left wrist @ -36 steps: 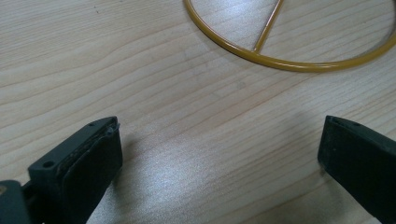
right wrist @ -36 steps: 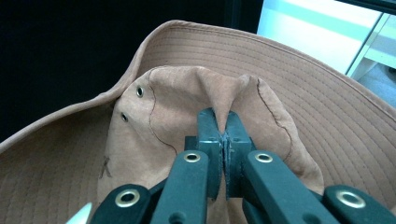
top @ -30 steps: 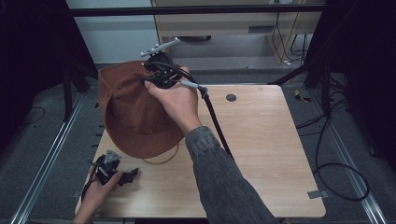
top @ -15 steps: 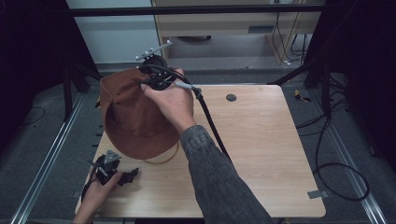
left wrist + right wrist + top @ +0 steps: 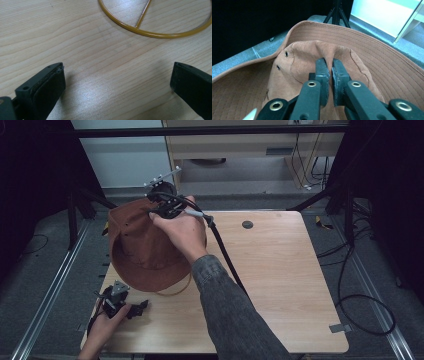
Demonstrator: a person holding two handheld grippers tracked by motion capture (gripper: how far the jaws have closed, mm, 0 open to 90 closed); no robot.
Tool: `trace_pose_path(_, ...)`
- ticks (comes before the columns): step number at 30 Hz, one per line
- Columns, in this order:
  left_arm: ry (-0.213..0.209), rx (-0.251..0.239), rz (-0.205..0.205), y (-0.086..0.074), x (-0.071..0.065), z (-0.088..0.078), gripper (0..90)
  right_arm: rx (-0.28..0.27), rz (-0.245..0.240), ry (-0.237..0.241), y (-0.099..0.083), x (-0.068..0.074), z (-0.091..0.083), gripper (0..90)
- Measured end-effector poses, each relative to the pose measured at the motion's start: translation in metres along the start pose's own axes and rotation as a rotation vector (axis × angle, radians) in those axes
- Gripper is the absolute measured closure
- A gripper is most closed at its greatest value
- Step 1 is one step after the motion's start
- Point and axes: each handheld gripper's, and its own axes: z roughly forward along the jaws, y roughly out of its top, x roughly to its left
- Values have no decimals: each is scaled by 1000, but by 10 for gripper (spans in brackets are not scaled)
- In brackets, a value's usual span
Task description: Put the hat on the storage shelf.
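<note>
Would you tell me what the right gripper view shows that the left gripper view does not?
Right gripper view: the right gripper pinching a fold in the crown of the brown hat, with its eyelets and stitched brim. Left gripper view: the left gripper open over the bare wooden table, beside a yellow ring. Both share black jaws rising from below.

A recording lab or test room, seen from above: a light wooden bench (image 5: 280, 285) with a round cable port stands alone on grey carpeted floor (image 5: 45, 285), flanked by metal floor rails (image 5: 47, 295) and black tripod legs (image 5: 320, 195). Loose black cables (image 5: 360, 300) snake across the carpet at right, and dark curtains (image 5: 35, 165) close off both sides before a pale cabinet (image 5: 225, 145).
</note>
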Motion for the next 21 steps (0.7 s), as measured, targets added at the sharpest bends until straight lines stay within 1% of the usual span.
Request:
trace_pose_path(4,0,0,-1,0,0,0,0,-1,8,2,-2,0,0,827)
trace_pose_path(7,0,1,-1,0,0,0,0,-11,9,11,-3,0,0,765)
trace_pose_path(8,0,1,-1,0,0,0,0,-11,9,11,-3,0,0,765)
trace_pose_path(9,0,1,0,0,0,0,0,-14,11,11,-3,0,0,734)
trace_pose_path(15,0,2,3,0,0,0,0,-8,13,12,-3,1,0,698)
trace_pose_path(20,2,2,3,0,0,0,0,-3,9,13,-4,3,0,668)
trace_pose_path(21,2,1,3,0,0,0,0,-3,2,12,-4,4,-1,649)
